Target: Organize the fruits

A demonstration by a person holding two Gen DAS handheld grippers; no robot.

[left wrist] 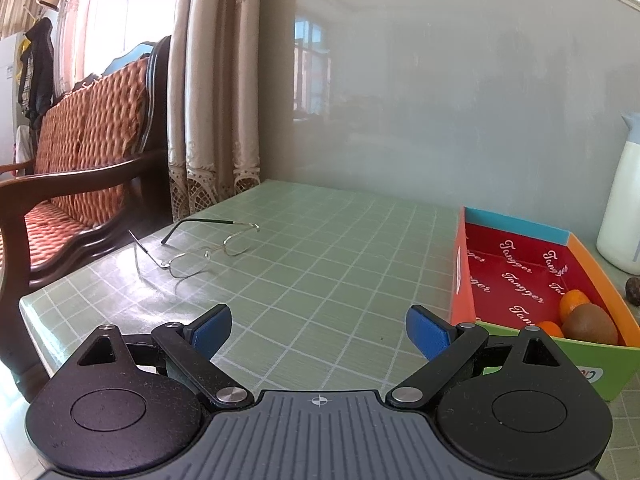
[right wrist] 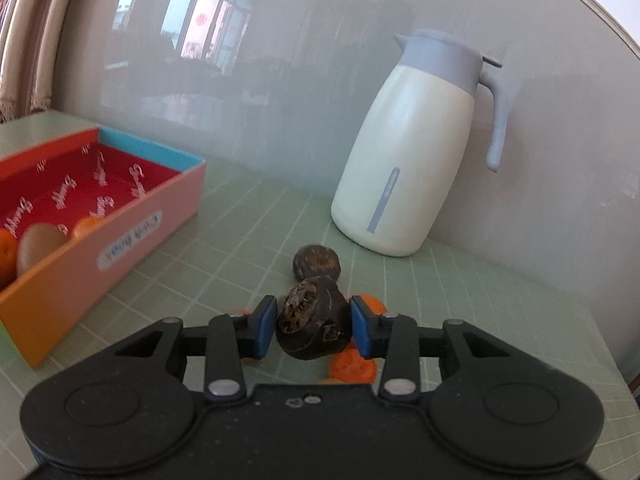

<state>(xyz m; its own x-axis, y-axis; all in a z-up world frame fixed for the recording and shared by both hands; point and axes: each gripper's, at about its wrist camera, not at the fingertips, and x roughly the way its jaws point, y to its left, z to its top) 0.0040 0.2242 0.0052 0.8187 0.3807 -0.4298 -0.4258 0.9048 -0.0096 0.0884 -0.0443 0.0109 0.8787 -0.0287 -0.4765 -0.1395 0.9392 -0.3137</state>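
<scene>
The right gripper (right wrist: 313,326) is clamped on a dark brown, wrinkled fruit (right wrist: 311,322), its blue pads (right wrist: 264,328) pressed against either side, and holds it above the green checked tablecloth (right wrist: 248,264). Taking the colourful cardboard box (right wrist: 132,232) as the landmark: a second dark brown fruit (right wrist: 316,263) sits on the cloth to the right of the box, just beyond the held one, and small orange fruits (right wrist: 353,366) lie near it, partly hidden beneath the gripper. Farther right of the box, against the grey wall, stands a white thermos jug (right wrist: 404,160) with a grey-blue lid and handle. Inside the box, at its near end on the red printed lining, a kiwi (left wrist: 590,323) rests touching two small oranges (left wrist: 572,302) (the right wrist view shows the same cluster low in the box). The left gripper (left wrist: 318,330) hangs with its fingers spread wide and nothing between them, just left of the box's near corner. A pair of wire-rimmed glasses (left wrist: 200,246) lies well to the left of the box, and beyond the table edge on that side stands a wooden bench with a woven orange cushion (left wrist: 84,152).
</scene>
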